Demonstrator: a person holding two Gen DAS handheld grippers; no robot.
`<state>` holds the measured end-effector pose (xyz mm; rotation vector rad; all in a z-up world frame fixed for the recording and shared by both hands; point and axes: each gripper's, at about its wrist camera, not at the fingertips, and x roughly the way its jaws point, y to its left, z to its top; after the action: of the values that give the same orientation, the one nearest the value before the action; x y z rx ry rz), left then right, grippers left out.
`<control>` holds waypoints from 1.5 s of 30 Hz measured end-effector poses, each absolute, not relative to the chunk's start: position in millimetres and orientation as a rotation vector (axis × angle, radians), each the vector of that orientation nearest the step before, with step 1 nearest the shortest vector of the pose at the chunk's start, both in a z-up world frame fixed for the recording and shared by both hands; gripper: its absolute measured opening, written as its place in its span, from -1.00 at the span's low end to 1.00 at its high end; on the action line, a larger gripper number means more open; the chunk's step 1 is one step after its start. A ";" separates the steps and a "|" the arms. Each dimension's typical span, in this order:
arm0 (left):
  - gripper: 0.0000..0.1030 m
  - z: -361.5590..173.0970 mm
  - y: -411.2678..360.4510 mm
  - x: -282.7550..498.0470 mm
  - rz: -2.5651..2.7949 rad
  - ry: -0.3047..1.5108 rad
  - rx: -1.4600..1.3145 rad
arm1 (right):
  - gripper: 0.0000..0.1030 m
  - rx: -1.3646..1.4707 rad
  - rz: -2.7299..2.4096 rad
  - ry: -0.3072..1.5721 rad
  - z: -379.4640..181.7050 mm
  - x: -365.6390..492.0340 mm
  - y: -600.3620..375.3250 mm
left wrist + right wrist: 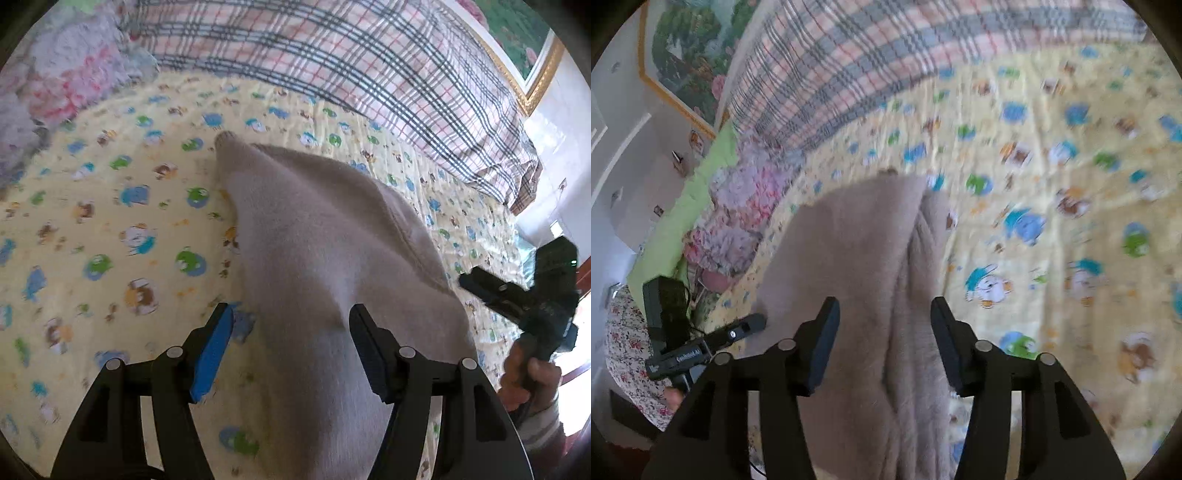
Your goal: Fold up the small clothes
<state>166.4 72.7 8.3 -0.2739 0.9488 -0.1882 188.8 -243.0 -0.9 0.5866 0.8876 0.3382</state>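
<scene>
On yellow bedsheet [110, 206], one beige garment [303, 236], two open tools

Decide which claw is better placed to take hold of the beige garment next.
Probably the right claw: its open jaws straddle the bunched fold of the beige fleece garment. The left claw faces only flat cloth.

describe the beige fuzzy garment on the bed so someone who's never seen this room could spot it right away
Start at the bed, covered by a yellow sheet printed with small cartoon animals, with a plaid quilt at its far edge. The beige garment lies on the sheet in front of that quilt. It is the only plain, unpatterned fabric there, soft and fuzzy.
</scene>
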 end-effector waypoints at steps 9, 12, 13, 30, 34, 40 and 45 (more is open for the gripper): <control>0.28 10.1 74.3 106.5 -0.088 0.935 -0.187 | 0.03 0.494 0.299 0.766 41.9 127.1 -229.7; 0.28 5.0 72.9 99.8 -0.089 0.941 -0.191 | -0.04 0.466 0.325 0.758 42.6 115.4 -210.4; 0.28 4.0 72.0 97.3 -0.088 0.941 -0.186 | -0.13 0.457 0.339 0.768 39.7 113.7 -202.8; 0.43 -36.1 65.2 99.4 -0.112 0.975 -0.129 | -0.36 0.350 0.233 0.943 -27.0 114.7 -189.2; 0.42 -26.8 64.6 92.4 -0.108 0.953 -0.116 | -0.32 0.377 0.238 0.923 -18.1 107.3 -187.6; 0.40 -13.3 57.8 75.7 -0.097 0.911 -0.090 | -0.31 0.350 0.242 0.880 5.0 89.8 -180.5; 0.40 -5.8 53.8 57.5 -0.097 0.893 -0.095 | -0.13 0.343 0.238 0.844 18.6 73.3 -176.4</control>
<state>57.5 53.8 -5.8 -0.0951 0.8935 -0.0971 73.3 -176.4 18.6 0.3425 0.8443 0.2382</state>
